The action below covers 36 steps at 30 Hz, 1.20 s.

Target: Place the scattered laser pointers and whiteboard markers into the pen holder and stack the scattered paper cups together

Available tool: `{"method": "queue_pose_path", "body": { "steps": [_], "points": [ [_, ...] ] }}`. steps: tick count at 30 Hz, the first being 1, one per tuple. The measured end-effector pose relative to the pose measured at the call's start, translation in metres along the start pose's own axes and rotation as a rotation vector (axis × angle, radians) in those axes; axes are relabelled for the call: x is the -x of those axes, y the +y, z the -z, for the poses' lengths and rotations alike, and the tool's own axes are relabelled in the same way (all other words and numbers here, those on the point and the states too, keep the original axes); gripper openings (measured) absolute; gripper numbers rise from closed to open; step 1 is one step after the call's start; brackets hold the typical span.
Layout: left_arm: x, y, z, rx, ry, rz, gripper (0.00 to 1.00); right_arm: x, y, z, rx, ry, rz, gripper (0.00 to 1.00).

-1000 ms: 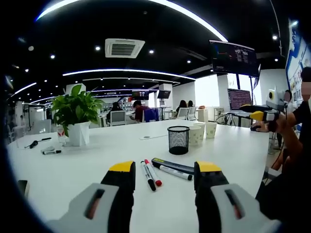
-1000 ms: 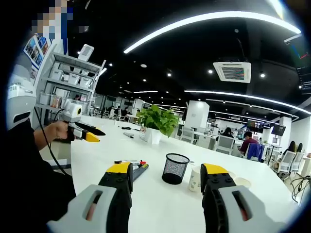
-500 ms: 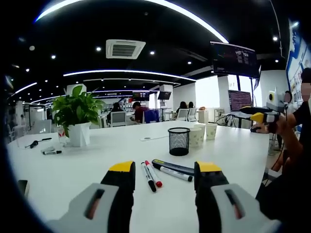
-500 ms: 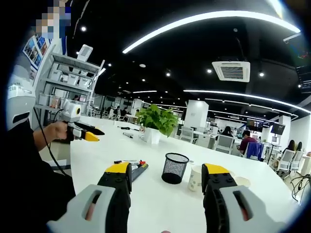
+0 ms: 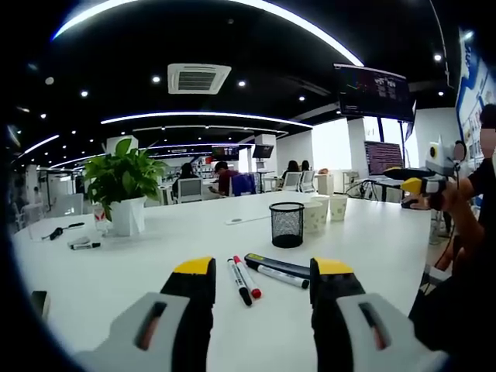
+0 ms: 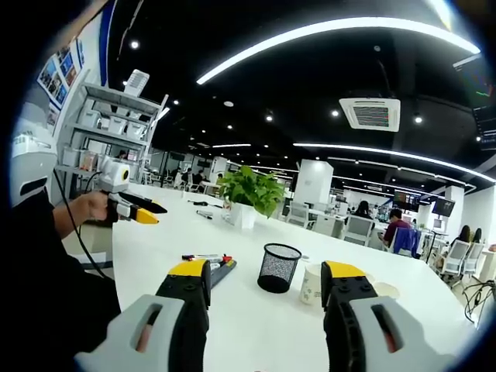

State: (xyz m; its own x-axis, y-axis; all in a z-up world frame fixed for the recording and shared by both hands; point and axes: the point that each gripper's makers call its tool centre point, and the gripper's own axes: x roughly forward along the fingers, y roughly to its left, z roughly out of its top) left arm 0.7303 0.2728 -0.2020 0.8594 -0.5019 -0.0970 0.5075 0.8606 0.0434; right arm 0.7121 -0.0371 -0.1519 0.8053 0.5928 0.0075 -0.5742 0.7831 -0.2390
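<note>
On the white table, two red-and-black markers and a black-and-white marker lie just beyond my left gripper, which is open and holds nothing. Behind them stands the black mesh pen holder, with paper cups to its right. My right gripper is also open and empty, held above the table. Past it are the pen holder, a paper cup and the markers. A hand holds each gripper: the right gripper, the left gripper.
A potted plant stands at the back left of the table, with a marker and a small black object near it. A dark phone lies at the left edge. Shelving stands behind the person. Office desks and people sit far off.
Both views have shifted only slightly. Nothing on the table has moved and both grippers stay open.
</note>
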Motion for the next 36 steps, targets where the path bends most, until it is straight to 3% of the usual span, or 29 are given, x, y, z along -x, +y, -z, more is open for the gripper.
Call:
{"method": "queue_pose_path", "body": {
  "steps": [30, 36],
  "points": [
    [-0.003, 0.008, 0.011, 0.0, 0.029, -0.021, 0.5, 0.0, 0.0, 0.001, 0.01, 0.006, 0.001, 0.59],
    [-0.004, 0.009, 0.006, -0.008, 0.025, -0.019, 0.51, 0.0, 0.0, 0.002, 0.008, 0.007, 0.006, 0.6]
  ]
}}
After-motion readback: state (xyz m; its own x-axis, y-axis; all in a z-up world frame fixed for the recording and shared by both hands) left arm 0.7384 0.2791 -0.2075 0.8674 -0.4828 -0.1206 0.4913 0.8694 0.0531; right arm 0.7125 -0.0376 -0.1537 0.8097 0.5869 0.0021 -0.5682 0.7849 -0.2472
